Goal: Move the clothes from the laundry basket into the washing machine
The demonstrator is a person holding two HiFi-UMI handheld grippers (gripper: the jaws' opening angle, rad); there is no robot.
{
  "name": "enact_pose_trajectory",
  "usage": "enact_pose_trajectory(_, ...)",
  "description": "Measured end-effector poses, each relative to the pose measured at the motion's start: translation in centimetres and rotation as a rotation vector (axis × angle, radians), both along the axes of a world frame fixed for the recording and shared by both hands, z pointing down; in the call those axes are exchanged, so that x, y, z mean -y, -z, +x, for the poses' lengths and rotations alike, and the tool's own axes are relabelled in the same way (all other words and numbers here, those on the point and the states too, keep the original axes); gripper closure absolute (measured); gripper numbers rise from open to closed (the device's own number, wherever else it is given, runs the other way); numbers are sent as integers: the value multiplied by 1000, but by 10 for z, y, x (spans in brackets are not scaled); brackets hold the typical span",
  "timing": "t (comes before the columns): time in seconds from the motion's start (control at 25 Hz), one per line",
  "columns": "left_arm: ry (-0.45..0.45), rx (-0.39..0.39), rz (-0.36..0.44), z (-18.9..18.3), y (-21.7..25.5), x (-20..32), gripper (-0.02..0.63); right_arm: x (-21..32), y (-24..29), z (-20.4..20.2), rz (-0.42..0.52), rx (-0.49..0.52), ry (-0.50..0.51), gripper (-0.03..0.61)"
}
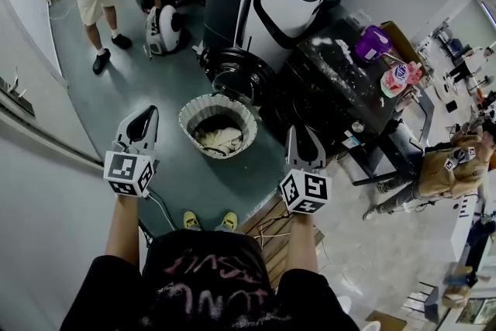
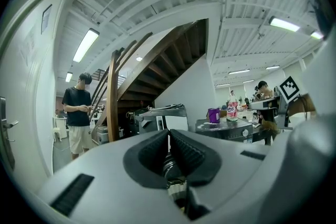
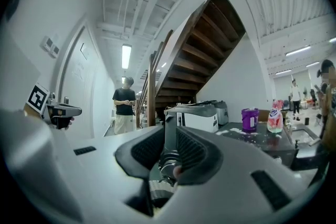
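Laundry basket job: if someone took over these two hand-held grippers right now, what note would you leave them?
Left gripper: shut, empty, held level to the left of the basket.
Right gripper: jaws slightly apart, empty, to the right of the basket.
White round ribbed laundry basket: on the floor just ahead, with pale crumpled clothes inside.
Dark grey washing machine: directly behind the basket.
Done: nothing that shows; neither gripper has touched the clothes.
Left: lift the clothes out and load all of them into the machine.
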State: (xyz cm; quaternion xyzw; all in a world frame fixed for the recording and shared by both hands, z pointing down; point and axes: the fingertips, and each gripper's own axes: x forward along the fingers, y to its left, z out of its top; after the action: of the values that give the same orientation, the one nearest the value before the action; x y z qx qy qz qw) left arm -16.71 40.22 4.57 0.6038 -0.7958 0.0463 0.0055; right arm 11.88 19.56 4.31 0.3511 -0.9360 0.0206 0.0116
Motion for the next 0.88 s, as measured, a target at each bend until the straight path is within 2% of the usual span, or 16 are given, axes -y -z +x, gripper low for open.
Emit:
enact_pose_trajectory(0.08,-9,-13,-4,1,-2,3,587,0,-1,-1,-5,-1,13,480)
enact_pose_trajectory(0.2,-36,-23,-20,6,-5,8,495,-1,-4,-3,-17,-7,40,431)
enact_pose_trajectory(0.44,-43,-18,-36,11,-8,15,444,2,-10,-2,-25,-13,51,375)
enact_pose_trajectory(0.64,-31,-34,-19,10,-4,16,349,5,-9,0,-31,7,56,300)
enact_pose_trajectory(0.88,-40,-28,-27,17,-6,21,334,8,-9,3,-28,21,51,252)
